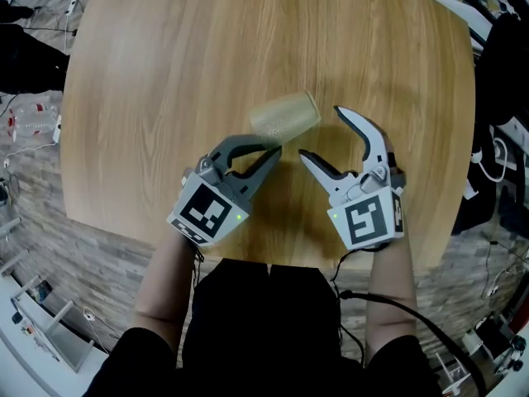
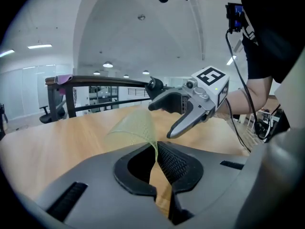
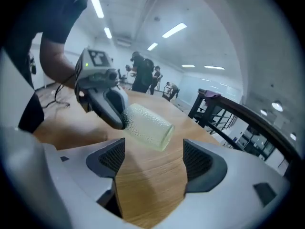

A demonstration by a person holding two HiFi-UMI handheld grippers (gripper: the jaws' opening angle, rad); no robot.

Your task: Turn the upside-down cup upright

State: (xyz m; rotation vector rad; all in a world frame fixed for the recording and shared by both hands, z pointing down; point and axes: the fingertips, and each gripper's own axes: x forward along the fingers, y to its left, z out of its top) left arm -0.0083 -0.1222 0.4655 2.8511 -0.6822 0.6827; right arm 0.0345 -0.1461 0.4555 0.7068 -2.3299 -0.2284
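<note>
One cup (image 1: 285, 114), its rim between the fingers of the left gripper (image 1: 275, 149); two grippers, counting the right gripper (image 1: 321, 132); one table (image 1: 165, 73).

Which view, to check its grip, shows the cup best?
Right gripper view: the whole cup, held sideways by the left gripper. Head view shows it from above; left gripper view, only wall between its jaws.

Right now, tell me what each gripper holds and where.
Left gripper pinches the cup by its thin wall at the rim; right gripper is open, holding nothing.

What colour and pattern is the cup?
Translucent pale yellow cup, dimpled all over; the right gripper view shows it best.
</note>
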